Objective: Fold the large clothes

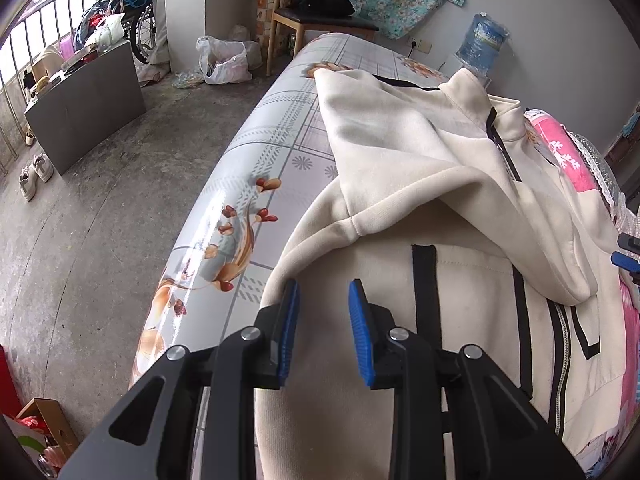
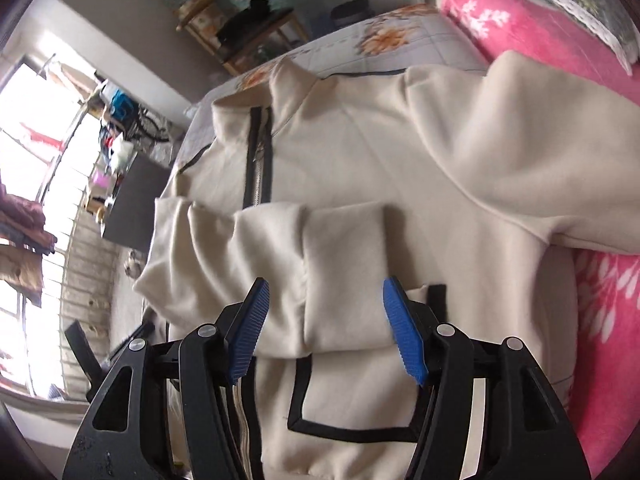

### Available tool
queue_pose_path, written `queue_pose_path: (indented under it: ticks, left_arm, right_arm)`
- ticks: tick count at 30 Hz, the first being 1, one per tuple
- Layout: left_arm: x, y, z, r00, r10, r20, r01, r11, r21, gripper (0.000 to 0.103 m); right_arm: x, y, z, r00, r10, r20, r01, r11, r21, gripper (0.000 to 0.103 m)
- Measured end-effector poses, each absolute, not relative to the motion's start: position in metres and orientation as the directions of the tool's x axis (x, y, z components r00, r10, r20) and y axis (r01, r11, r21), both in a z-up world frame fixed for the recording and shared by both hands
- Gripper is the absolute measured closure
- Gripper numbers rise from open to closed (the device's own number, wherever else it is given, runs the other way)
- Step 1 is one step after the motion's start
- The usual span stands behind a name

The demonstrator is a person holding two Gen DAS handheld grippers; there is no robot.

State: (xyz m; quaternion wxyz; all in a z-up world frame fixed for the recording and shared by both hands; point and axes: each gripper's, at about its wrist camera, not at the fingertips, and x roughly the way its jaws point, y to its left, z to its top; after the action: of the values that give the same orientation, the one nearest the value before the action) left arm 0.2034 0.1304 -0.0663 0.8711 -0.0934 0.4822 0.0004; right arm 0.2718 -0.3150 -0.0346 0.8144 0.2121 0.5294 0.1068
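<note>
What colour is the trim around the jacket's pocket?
Black, against the cream jacket; the pocket trim shows best in the right wrist view.

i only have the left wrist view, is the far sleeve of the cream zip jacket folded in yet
Observer: No. In the right wrist view that sleeve still lies out over the pink floral blanket.
Operator: and the near sleeve
Observer: The near sleeve is folded across the cream zip jacket, its cuff between the open fingers of the right gripper.
Operator: left gripper holding anything
Observer: No, the left gripper is open over the hem.
</note>
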Motion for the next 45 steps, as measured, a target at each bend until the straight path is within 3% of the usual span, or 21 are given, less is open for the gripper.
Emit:
queue_pose_path:
  ticks: [3,13,15,17,22,27,30,37,45]
  left_arm:
    - [0.203,0.129,-0.067,0.538,-0.083,-0.839,-0.081,0.985,-0.149,0.078]
    - [0.204,0.127,-0.066,0.538,-0.074,-0.84,-0.07,0.989,-0.132,0.078]
    - [0.203,0.127,-0.065,0.542,-0.075,-0.837,-0.067,0.989,-0.131,0.078]
    - [0.202,0.127,-0.064,0.548,-0.072,-0.833,-0.064,0.99,-0.128,0.078]
    - [0.203,0.128,-0.066,0.546,-0.059,-0.836,-0.077,0.99,-0.12,0.078]
    - [0.203,0.123,-0.066,0.539,-0.027,-0.842,-0.084,0.993,-0.085,0.078]
    - [0.203,0.123,-0.066,0.537,-0.023,-0.843,-0.086,0.993,-0.082,0.078]
    - [0.201,0.129,-0.065,0.54,-0.063,-0.839,-0.063,0.991,-0.116,0.078]
    - [0.187,0.143,-0.03,0.574,-0.131,-0.808,-0.026,0.984,-0.178,0.078]
  right_arm:
    - [0.291,-0.324,-0.055,0.388,0.405,-0.828,0.093,0.877,0.472,0.046]
    - [0.316,-0.305,-0.085,0.323,0.366,-0.873,0.034,0.917,0.397,0.065]
    - [0.314,-0.293,-0.084,0.332,0.289,-0.898,-0.016,0.953,0.301,0.079]
    - [0.311,-0.287,-0.083,0.329,0.247,-0.911,-0.047,0.968,0.246,0.1]
    - [0.32,-0.271,-0.046,0.416,0.214,-0.884,-0.094,0.977,0.192,0.101]
    - [0.323,-0.248,0.078,0.688,0.24,-0.685,-0.195,0.97,0.144,0.101]
    - [0.325,-0.249,0.113,0.756,0.231,-0.612,-0.197,0.973,0.125,0.101]
    - [0.364,-0.293,0.006,0.562,0.209,-0.8,-0.076,0.977,0.201,0.101]
    - [0.366,-0.335,-0.047,0.477,0.305,-0.824,0.04,0.929,0.367,0.101]
